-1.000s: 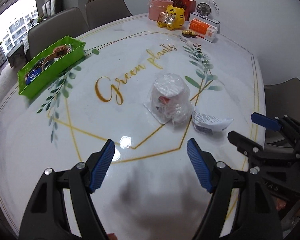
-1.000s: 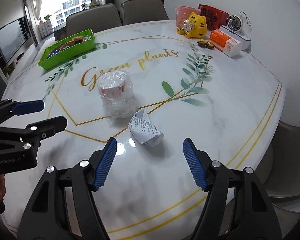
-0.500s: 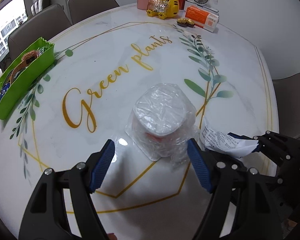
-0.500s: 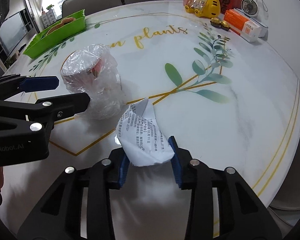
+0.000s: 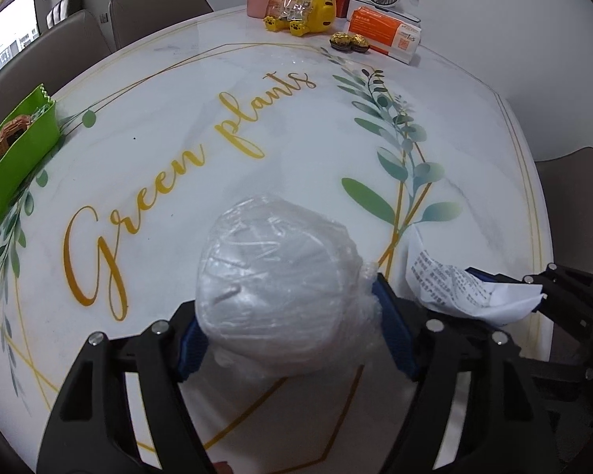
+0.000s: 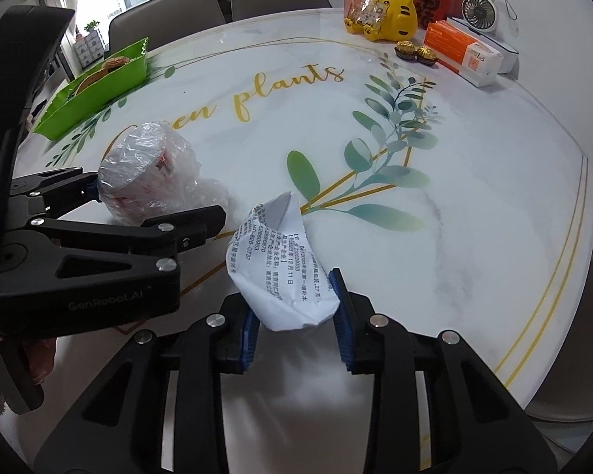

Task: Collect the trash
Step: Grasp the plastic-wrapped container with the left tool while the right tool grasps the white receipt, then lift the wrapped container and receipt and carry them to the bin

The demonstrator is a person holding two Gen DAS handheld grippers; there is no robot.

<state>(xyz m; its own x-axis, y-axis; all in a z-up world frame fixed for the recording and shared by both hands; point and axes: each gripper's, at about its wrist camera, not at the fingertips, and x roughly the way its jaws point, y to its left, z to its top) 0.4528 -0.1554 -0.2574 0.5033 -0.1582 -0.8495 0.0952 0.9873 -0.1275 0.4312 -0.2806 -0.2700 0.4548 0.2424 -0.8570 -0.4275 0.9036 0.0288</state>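
The right gripper (image 6: 295, 318) is closing, its blue pads pinching a crumpled printed receipt (image 6: 281, 272) on the marble table (image 6: 494, 205). The left gripper (image 5: 292, 339) is closing around a plastic-wrapped cup (image 5: 280, 296); only the right wrist view shows red print under the crinkled film. Far left, a green tray (image 6: 99, 93) holds brownish items, too small to identify.
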